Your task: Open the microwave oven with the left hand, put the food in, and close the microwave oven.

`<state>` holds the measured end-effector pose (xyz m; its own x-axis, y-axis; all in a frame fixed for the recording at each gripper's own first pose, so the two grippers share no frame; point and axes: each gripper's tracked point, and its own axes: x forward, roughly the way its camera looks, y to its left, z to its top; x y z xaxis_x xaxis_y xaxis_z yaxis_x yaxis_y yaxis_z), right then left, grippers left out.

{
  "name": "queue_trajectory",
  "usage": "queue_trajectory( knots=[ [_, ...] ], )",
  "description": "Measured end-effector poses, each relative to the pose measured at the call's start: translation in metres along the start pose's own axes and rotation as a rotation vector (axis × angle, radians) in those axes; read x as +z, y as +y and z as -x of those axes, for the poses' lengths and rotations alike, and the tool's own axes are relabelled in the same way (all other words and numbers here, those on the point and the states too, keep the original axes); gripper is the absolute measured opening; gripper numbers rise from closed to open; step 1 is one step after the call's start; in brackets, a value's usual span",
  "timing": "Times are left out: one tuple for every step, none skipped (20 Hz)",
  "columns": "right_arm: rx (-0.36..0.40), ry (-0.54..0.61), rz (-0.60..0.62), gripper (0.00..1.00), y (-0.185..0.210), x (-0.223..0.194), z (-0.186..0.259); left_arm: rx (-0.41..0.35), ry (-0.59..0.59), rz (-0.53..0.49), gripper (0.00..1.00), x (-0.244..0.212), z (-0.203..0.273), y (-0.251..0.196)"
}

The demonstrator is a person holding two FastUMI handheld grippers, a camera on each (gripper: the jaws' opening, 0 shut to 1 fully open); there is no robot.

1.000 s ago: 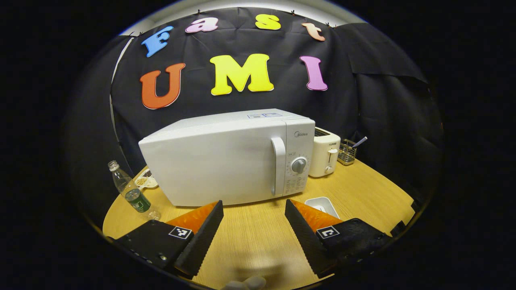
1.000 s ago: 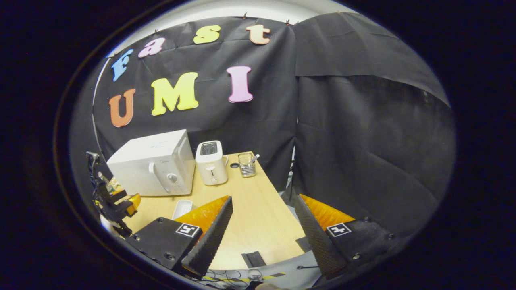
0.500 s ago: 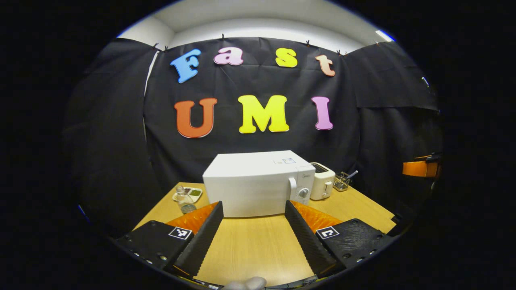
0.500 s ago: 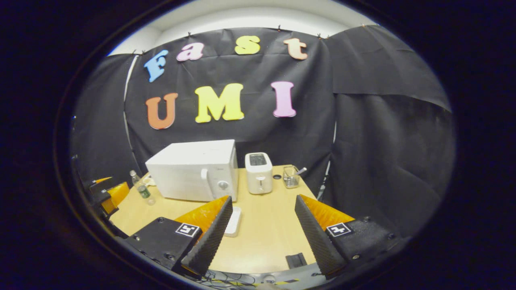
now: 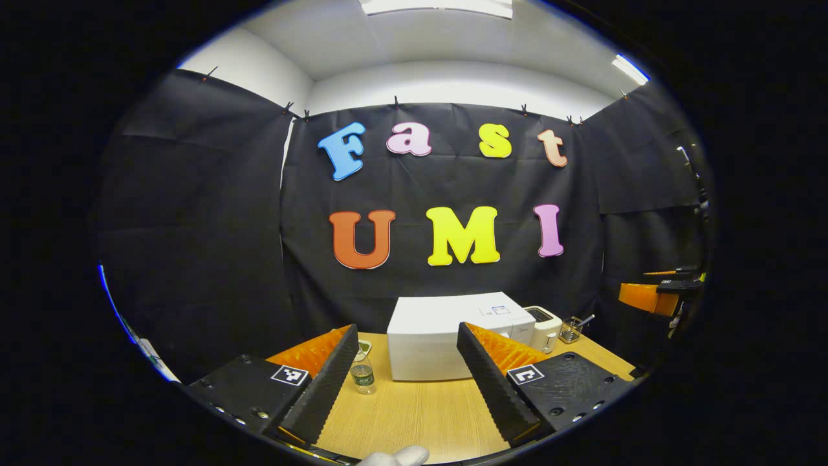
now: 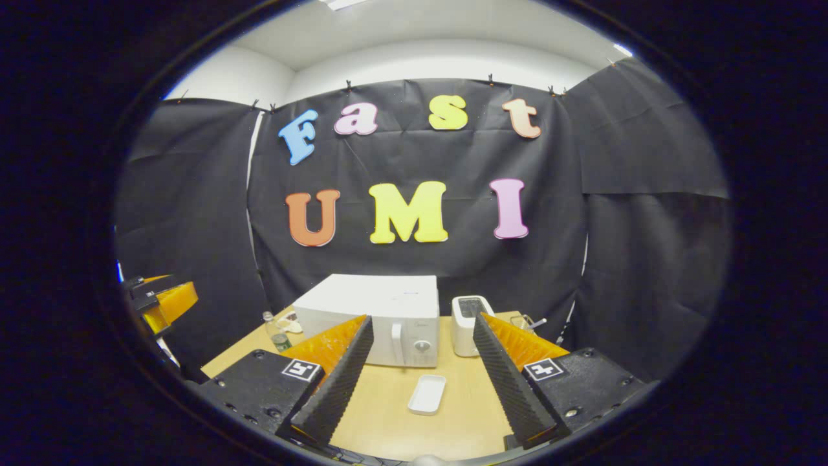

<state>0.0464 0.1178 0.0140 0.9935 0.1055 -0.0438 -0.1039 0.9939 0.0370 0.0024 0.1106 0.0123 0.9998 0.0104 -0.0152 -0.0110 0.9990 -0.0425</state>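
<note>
Both the left tool [image 5: 406,378] and the right tool [image 6: 420,382] hang spread and empty above the pale wooden surface [image 6: 388,421]. The boxy white microwave oven [image 6: 375,317] stands shut at the back, a shallow white rectangular dish [image 6: 427,394] lying just before it, well apart from both tools.

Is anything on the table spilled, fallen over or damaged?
Nothing stands out. The microwave is shut, the toaster and bottle stand upright, and the white tray lies flat on the table.

You have one white boxy microwave oven [image 6: 381,317], one white toaster [image 6: 467,325], one clear plastic bottle [image 5: 363,375], one white rectangular tray [image 6: 427,394], one wire basket [image 5: 570,331].
</note>
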Motion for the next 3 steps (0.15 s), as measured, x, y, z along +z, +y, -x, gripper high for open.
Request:
queue_trajectory(
  knots=[
    [0.001,-0.012,0.010,0.91,0.0024,0.0063,0.0007,0.001,-0.009,0.007,0.95,0.0055,-0.0008,0.0005],
    [0.004,-0.022,0.019,0.91,0.0048,0.0100,0.0017,0.001,-0.014,0.013,0.95,0.0081,-0.0013,0.0008],
    [0.003,-0.025,0.024,0.90,0.0064,0.0132,0.0025,0.001,-0.023,0.019,0.95,0.0113,-0.0017,0.0011]
  ],
)
